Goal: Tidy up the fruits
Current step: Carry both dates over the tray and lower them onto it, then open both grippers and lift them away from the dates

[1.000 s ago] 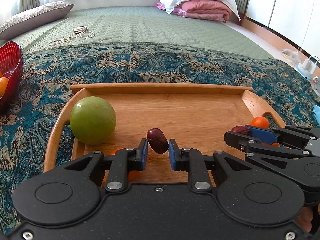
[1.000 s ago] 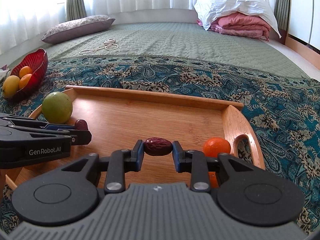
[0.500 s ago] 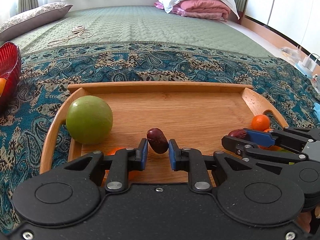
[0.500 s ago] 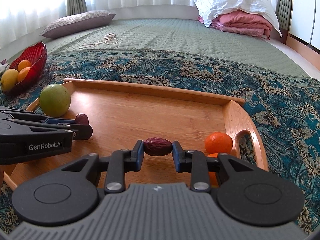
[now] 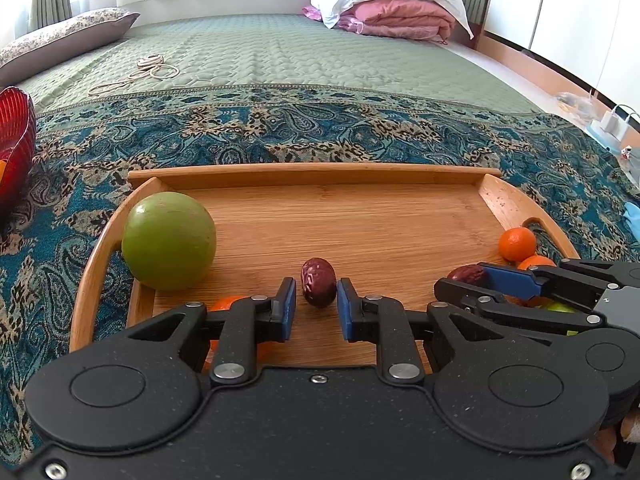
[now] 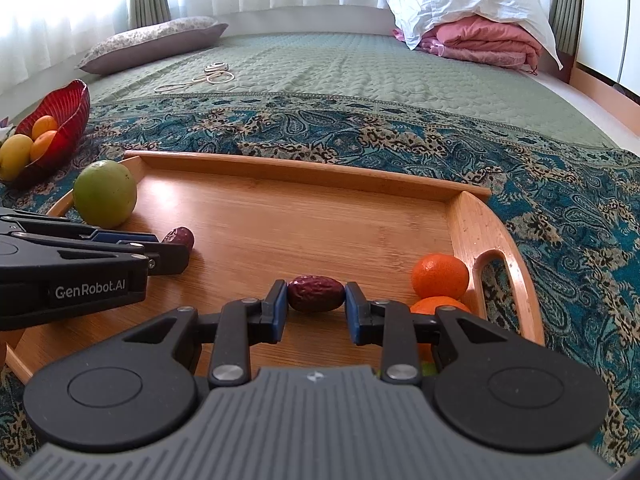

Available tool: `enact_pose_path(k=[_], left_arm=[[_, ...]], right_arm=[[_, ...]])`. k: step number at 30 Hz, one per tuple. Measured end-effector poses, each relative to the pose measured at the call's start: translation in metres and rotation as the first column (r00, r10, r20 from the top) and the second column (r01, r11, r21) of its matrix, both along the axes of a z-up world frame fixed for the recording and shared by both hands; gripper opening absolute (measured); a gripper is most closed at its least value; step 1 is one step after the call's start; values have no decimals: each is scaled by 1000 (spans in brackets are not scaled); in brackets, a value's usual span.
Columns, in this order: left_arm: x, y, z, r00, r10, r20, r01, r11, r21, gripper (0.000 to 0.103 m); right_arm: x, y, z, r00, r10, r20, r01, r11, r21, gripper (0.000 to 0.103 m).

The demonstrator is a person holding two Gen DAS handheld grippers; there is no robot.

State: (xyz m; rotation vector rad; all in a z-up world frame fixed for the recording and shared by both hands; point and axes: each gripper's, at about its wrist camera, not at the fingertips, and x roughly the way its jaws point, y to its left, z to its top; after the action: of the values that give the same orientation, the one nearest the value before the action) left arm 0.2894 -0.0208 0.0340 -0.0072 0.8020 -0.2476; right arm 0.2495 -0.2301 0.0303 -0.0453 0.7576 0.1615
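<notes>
A wooden tray (image 5: 312,170) lies on the patterned bed cover. My left gripper (image 5: 317,300) is shut on a dark red date (image 5: 319,282) just above the tray's near left part. Beside it sits a large green fruit (image 5: 168,240), and an orange fruit (image 5: 228,304) shows under the left finger. My right gripper (image 6: 316,304) is shut on a second date (image 6: 316,294), held crosswise over the tray's near right. Two mandarins (image 6: 440,276) rest by the tray's right handle. In each wrist view the other gripper (image 6: 176,248) (image 5: 460,280) shows from the side, still on its date.
A red bowl (image 6: 60,120) with oranges and a yellow fruit (image 6: 16,152) stands left of the tray. Farther up the green quilt lie a coiled cord (image 6: 212,74), a pillow (image 6: 152,42) and folded pink bedding (image 6: 488,40). A charger (image 5: 610,120) sits past the bed's right edge.
Both grippers keep their dates and hardly move. The tray has drifted slightly upward in the right wrist view.
</notes>
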Motion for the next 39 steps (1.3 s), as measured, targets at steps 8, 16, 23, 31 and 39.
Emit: enact_pose_path(k=[8,16,23,31,39], left_arm=[[-1,1,2,1000,7,11,-7,1000,11,26],[-13,3,11,999,9,52,-9,1000,11,41],[-26,0,22,996,15,93,-19,999,42,57],[-46,13,36,985,71,155,-77,996,34,94],[-61,17,42,979,85,183,-95,994,46,102]], right_arm=[[-2,0,1,1000,-5,8,5,1000,5,46],[-14,-4,9,999,4,52,-5,1000,6,54],[-24,-6,19,995,-12,101,12,1000,-2,71],[-36,-21,31,985,-62,160,61,998,12,90],[-47,-29,38,976,-96,196,92,995,30,103]])
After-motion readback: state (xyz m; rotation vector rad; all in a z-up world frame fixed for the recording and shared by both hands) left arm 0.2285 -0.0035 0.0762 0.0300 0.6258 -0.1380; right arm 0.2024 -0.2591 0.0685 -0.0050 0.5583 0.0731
